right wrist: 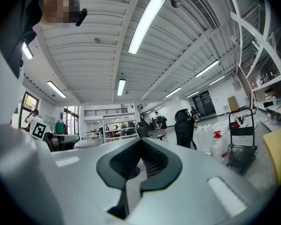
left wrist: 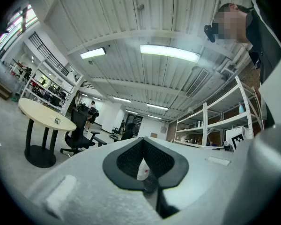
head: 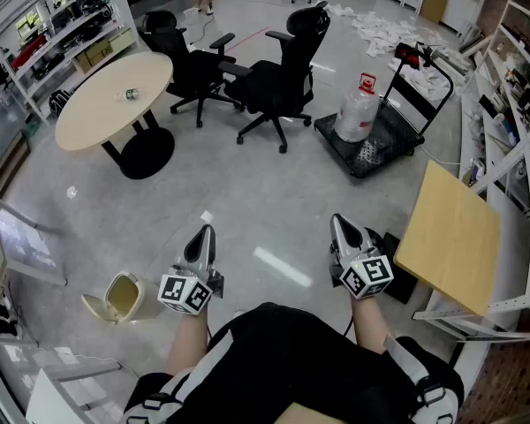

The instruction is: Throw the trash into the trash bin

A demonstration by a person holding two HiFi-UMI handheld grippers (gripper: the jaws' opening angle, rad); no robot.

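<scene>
A cream trash bin (head: 115,297) with a swing lid stands on the floor, just left of my left gripper (head: 203,230). A small can (head: 131,94) sits on the round beige table (head: 97,113) far ahead on the left; it also shows as a can (left wrist: 57,121) in the left gripper view. A white scrap (head: 206,216) lies on the floor just ahead of the left gripper. My right gripper (head: 337,222) is level beside the left one. Both grippers (left wrist: 143,165) (right wrist: 141,165) are shut, and neither holds anything.
Two black office chairs (head: 278,73) stand ahead, beside the table. A black cart (head: 375,144) carries a water jug (head: 356,111). A wooden board (head: 450,237) and metal shelving (head: 512,87) lie to the right. Papers (head: 380,29) are scattered far off.
</scene>
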